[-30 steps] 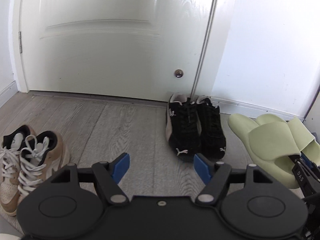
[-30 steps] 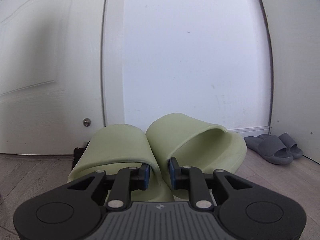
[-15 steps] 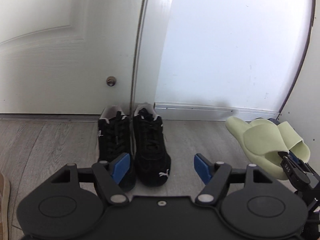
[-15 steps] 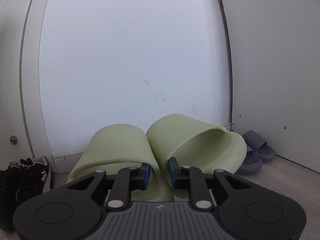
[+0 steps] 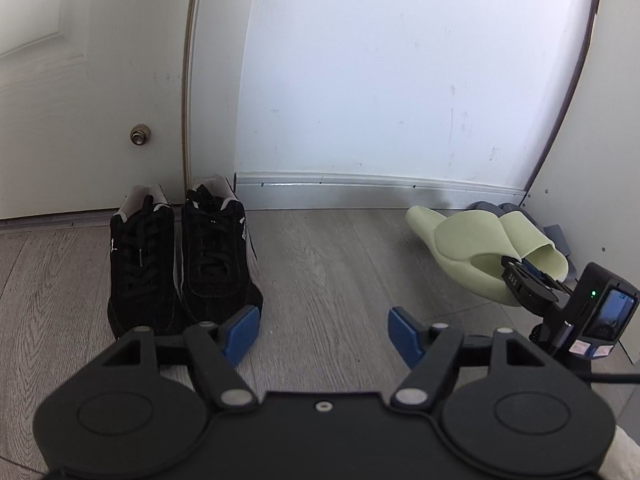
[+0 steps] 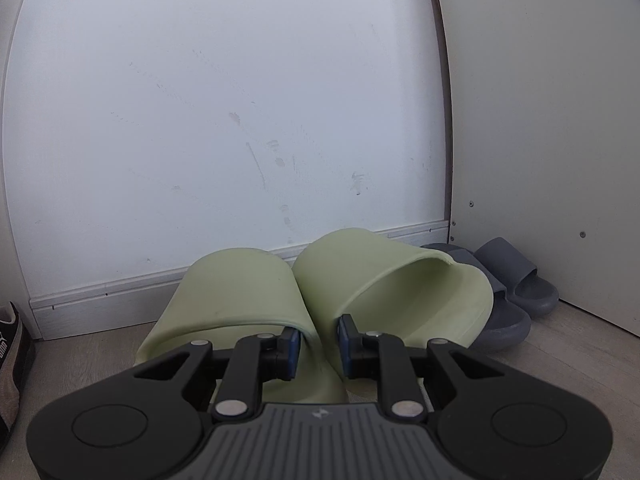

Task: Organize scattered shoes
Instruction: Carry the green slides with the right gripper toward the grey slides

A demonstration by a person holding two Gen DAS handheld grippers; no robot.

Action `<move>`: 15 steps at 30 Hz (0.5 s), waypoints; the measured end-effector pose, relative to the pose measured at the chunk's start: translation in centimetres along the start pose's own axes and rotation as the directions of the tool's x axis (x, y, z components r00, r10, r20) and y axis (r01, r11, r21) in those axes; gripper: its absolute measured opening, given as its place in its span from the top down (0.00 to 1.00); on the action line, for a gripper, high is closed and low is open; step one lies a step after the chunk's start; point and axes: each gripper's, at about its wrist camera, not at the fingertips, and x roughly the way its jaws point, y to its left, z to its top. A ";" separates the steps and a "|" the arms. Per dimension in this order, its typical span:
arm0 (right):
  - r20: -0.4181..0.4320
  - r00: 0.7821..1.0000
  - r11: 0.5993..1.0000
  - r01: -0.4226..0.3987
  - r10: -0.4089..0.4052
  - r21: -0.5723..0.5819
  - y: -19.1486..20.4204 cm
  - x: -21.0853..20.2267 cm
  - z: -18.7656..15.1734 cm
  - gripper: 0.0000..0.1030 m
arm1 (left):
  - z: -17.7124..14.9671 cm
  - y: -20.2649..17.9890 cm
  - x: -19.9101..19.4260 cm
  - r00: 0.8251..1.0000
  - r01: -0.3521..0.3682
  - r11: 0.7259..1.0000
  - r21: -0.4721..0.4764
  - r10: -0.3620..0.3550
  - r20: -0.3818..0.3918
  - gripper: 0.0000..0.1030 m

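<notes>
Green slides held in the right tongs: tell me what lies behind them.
Behind the green slides, a pair of grey slides sits in the corner by the baseboard. Their near parts are hidden.

bare floor (image 5: 328, 264) lies open ahead of my left gripper (image 5: 322, 332), between the black sneakers (image 5: 180, 256) and green slides (image 5: 480, 248). past the slides, grey slides (image 6: 516, 280), the wall (image 6: 224, 120) and a side panel (image 6: 552, 120) block the corner.

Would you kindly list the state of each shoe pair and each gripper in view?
black sneakers: paired on the floor, by the door.
green slides: pinched together, carried.
grey slides: paired in the corner.
left gripper: open, empty.
right gripper: shut on the green slides.
</notes>
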 end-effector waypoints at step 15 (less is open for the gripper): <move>-0.061 0.998 0.999 -0.034 0.036 0.039 -1.9 4.6 0.2 0.78 | -1.2 0.1 1.8 0.998 -0.006 1.000 -0.009 0.006 -0.061 0.30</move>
